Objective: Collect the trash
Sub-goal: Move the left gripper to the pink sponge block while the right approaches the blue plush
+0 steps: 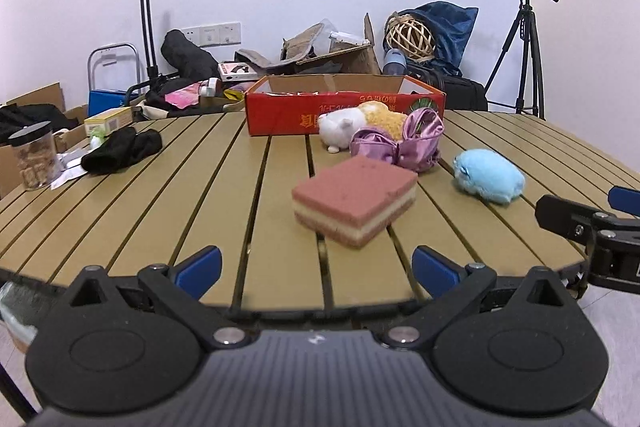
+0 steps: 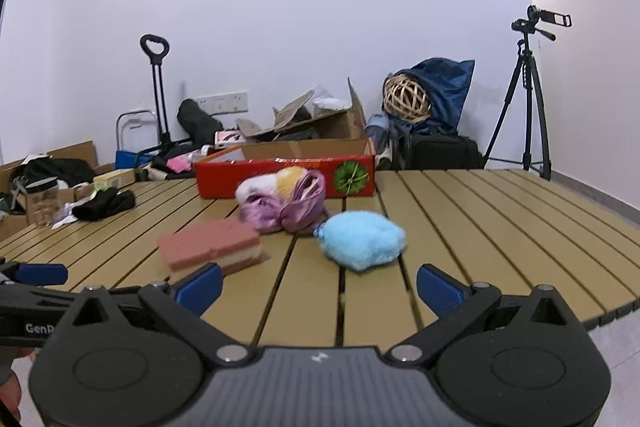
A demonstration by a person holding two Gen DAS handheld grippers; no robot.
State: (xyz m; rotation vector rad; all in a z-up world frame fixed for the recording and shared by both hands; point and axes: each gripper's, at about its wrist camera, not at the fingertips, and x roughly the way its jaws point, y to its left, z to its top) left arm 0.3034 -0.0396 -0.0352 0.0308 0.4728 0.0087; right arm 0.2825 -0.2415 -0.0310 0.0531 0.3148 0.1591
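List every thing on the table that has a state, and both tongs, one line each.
Left tongs: open, empty.
Right tongs: open, empty.
Red box: top open, upright.
Layered sponge: lying flat, untouched.
Blue plush: lying on its side.
Purple bow: crumpled against the white plush.
Jar: lid on.

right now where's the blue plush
The blue plush lies on the slatted table, straight ahead of the open right gripper, right of the pink sponge and just in front of the purple cloth.
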